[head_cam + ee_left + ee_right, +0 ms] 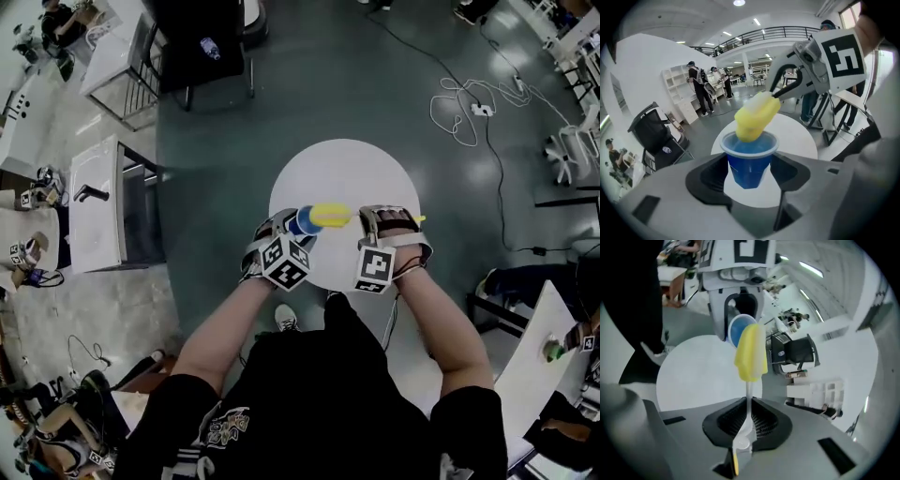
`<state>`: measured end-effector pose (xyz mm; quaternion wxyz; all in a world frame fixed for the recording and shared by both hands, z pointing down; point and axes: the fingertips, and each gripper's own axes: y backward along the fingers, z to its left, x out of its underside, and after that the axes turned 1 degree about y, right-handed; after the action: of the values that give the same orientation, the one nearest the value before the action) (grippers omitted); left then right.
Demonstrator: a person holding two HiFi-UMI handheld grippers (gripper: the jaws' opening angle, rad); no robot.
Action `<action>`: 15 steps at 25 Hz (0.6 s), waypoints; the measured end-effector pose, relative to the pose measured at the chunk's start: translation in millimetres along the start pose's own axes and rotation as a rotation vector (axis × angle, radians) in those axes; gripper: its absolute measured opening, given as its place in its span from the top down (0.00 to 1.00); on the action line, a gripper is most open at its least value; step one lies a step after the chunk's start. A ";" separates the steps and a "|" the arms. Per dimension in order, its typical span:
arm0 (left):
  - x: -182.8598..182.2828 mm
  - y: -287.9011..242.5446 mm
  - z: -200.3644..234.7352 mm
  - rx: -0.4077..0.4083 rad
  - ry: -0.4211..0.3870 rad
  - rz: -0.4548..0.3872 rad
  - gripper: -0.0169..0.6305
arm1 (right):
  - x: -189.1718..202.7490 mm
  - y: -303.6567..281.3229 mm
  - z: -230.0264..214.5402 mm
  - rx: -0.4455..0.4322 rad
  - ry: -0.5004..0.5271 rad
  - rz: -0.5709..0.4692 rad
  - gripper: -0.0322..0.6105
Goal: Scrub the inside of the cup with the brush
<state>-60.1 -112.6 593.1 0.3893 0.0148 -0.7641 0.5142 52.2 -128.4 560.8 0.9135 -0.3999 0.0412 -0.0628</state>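
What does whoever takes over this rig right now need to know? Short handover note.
Left tool: shut on the blue cup, held up over the round white table, mouth facing the right tool.
Right tool: shut on the handle of the brush.
Position: the yellow head sits at the cup's mouth, its tip apparently just inside the rim.
Done: cup and brush both gripped and brought together.
Left: push the head deeper and scrub the inner wall and bottom. How much scrubbing has been done can't be told from the pictures.
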 end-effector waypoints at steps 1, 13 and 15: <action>0.6 1.2 -1.3 0.002 -0.028 0.016 0.54 | -2.2 1.6 -3.9 0.020 0.088 0.022 0.88; -10.2 24.5 -26.0 0.049 -0.166 0.042 0.54 | -35.3 28.4 -6.3 0.072 0.460 0.102 0.89; -15.6 27.7 -30.9 0.057 -0.188 0.034 0.54 | -40.4 30.9 -1.5 0.074 0.465 0.101 0.89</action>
<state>-43.0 -80.8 567.3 0.3062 0.0611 -0.7825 0.5387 14.5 -102.7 538.0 0.8954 -0.3383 0.2682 -0.1088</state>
